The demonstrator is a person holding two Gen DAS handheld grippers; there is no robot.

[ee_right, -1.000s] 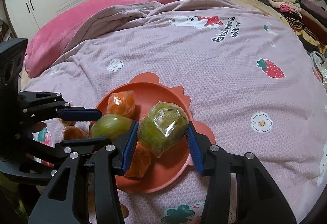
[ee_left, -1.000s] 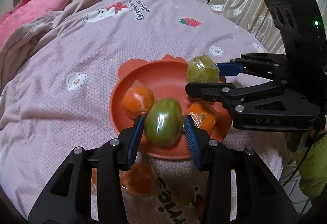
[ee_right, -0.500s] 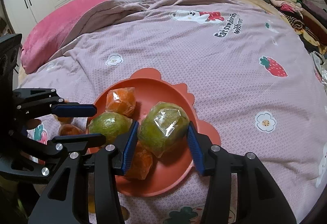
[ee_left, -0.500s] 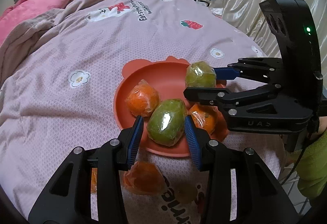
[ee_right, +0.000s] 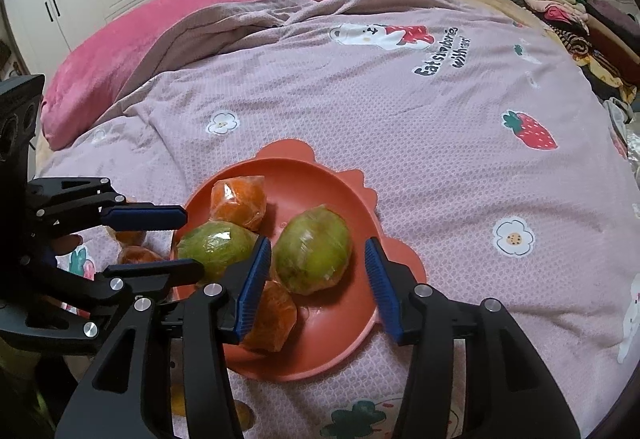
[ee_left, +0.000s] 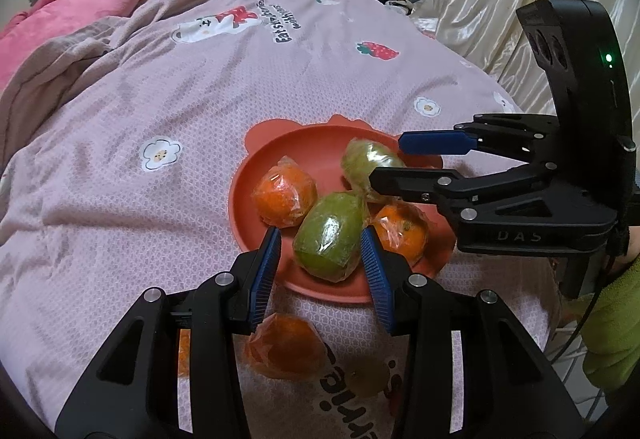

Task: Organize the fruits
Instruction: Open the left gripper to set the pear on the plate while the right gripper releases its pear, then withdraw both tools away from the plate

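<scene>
wrapped fruits (ee_right: 314, 257) on orange plate (ee_right: 344, 191)

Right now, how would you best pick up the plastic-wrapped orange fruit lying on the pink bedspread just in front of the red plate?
Take the plastic-wrapped orange fruit across its round middle, coming straight down from above. It lies alone on the soft pink bedspread, clear of the red plate, so its widest part probably gives the firmest hold through the slippery wrap.
</scene>
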